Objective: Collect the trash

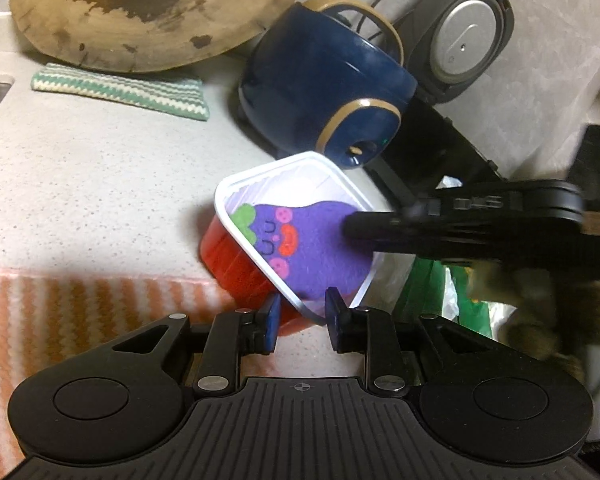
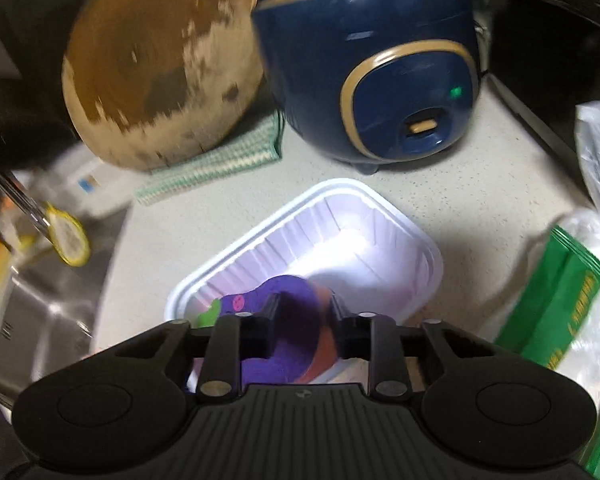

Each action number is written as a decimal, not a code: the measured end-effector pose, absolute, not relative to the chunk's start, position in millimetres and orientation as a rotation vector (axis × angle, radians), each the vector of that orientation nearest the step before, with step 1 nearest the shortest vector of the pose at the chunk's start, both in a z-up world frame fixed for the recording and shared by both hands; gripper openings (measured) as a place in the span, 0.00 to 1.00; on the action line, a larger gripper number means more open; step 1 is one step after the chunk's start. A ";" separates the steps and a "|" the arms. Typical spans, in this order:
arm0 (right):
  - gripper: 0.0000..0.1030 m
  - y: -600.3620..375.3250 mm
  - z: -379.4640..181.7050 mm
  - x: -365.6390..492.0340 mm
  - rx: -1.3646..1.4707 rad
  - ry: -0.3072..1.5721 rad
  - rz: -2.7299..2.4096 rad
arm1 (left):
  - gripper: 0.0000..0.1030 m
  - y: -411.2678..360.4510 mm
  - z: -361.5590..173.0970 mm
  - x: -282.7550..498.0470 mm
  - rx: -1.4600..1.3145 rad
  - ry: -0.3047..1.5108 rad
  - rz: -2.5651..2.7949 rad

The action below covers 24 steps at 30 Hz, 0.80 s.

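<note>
A red tray with a white rim [image 1: 236, 264] sits tilted on the speckled counter, its white inside [image 2: 340, 240] facing up. Inside lies a purple eggplant-shaped sponge [image 1: 320, 256] with pink and red dots. My left gripper [image 1: 302, 314] holds the tray's near wall, one blue pad [image 1: 271, 320] on the red outside and the other inside the rim. My right gripper [image 1: 352, 228] reaches in from the right. In the right wrist view the right gripper [image 2: 305, 312] is shut on the purple sponge [image 2: 284, 320], whose orange underside shows by the right finger.
A navy rice cooker [image 1: 320, 76] stands just behind the tray, a round wooden board [image 1: 148, 8] leaning beside it on a green striped cloth [image 1: 120, 90]. A clear plastic bag with a green packet [image 2: 556, 300] lies right. A steel sink [image 2: 40, 312] lies left; an orange striped cloth [image 1: 80, 312] is near.
</note>
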State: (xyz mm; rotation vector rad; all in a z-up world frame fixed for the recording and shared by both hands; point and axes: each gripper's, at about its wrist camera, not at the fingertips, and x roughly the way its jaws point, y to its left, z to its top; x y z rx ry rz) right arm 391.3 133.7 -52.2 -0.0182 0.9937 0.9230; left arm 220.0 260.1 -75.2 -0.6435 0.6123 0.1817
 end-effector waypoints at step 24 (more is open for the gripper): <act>0.64 113.1 -103.1 422.0 0.209 1.152 0.952 | 0.25 250.2 -80.0 231.9 -0.564 0.663 0.153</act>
